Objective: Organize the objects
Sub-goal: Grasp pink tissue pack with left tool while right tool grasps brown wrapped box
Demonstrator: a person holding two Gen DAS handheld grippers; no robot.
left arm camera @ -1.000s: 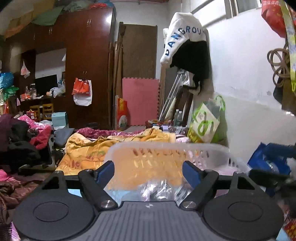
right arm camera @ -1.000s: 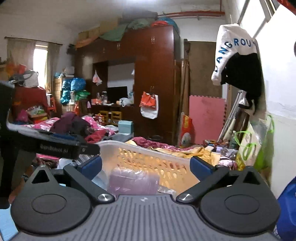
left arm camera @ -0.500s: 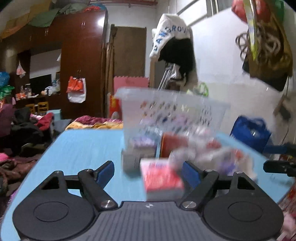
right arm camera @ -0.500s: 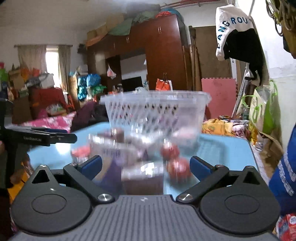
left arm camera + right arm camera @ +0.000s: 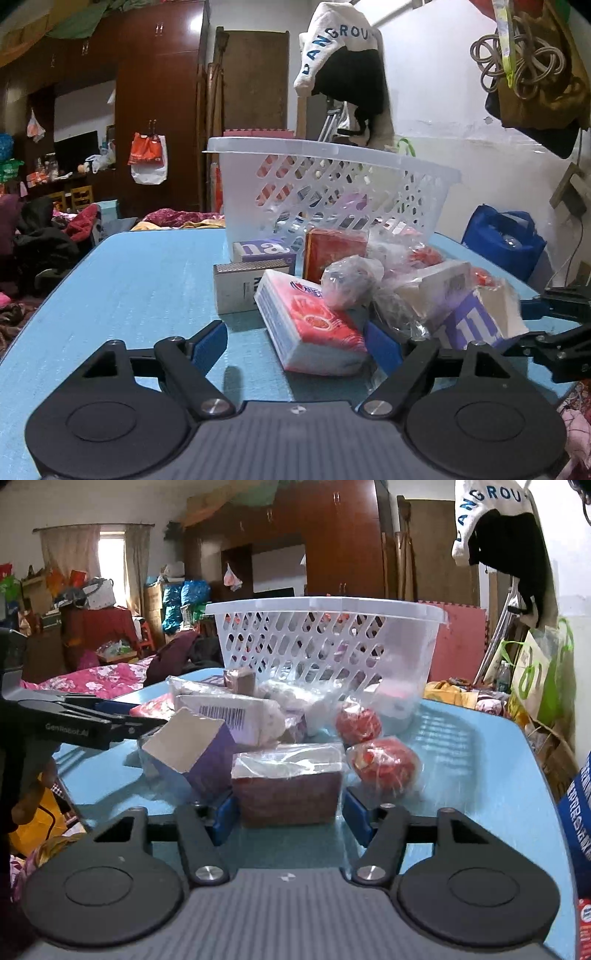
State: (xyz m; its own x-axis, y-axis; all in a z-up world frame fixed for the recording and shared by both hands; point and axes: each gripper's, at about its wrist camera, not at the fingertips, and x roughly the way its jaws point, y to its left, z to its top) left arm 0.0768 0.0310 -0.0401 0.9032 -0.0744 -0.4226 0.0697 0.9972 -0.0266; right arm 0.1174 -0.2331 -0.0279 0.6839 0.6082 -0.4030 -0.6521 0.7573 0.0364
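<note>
The right gripper (image 5: 288,808) is closing its jaws around the brown wrapped block (image 5: 290,784) at lower centre. The left gripper (image 5: 295,341) is standing wide, the red tissue pack (image 5: 310,321) lying between its fingers. The white basket (image 5: 325,184) is sitting mid-frame on the blue table (image 5: 140,288).

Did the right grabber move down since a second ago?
Yes. The right gripper has dropped: the white basket now stands higher in its view, and the blue table shows. Its jaws are closing around the brown packet.
</note>
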